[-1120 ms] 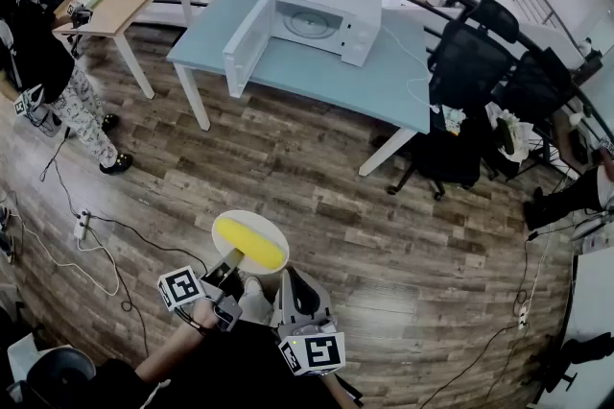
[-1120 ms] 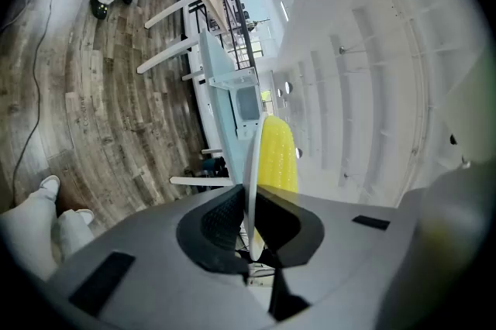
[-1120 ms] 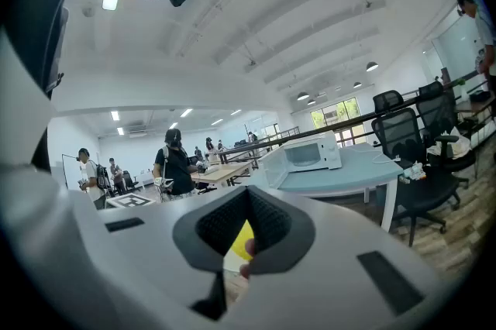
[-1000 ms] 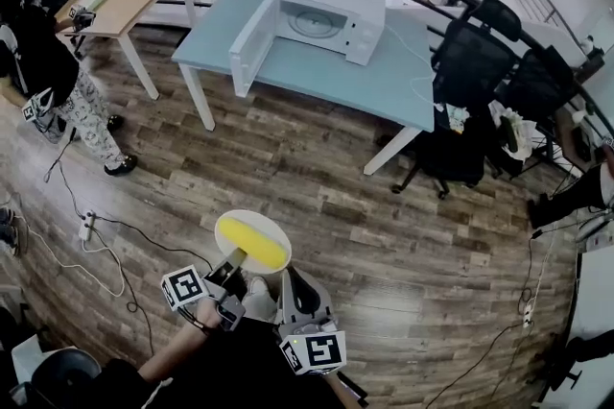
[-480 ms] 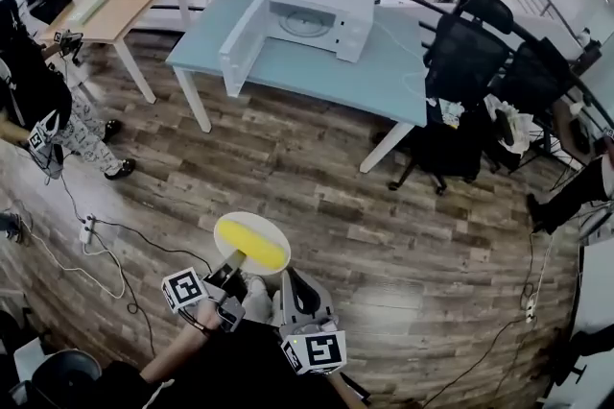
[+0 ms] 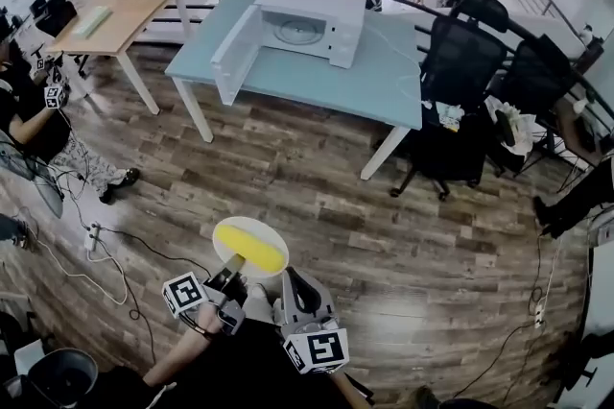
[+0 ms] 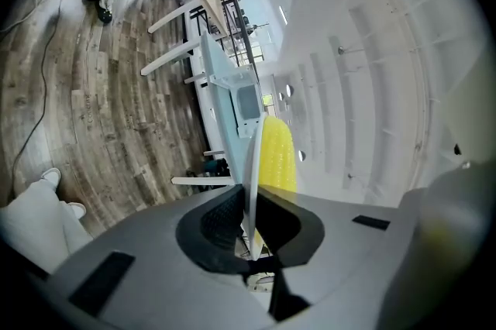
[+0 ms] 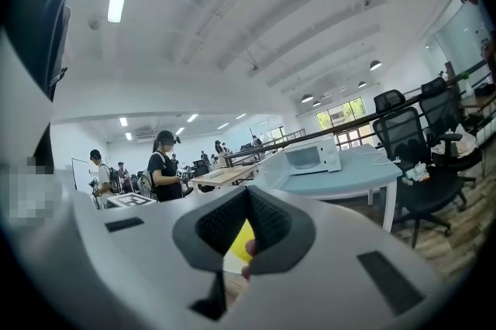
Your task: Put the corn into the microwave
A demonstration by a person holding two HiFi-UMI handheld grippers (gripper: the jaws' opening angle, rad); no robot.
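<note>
Behind left tongs (image 6: 230, 275), part of plate (image 6: 257, 227)

Bystander (image 6: 34, 124) at far left is bending lower, swinging a marker cube (image 6: 55, 97) rightward; microwave (image 6: 317, 2) is drifting left in head view.

wood-grain floor (image 6: 317, 186), smooth white plate (image 6: 267, 229), bumpy corn (image 6: 249, 246)
</note>
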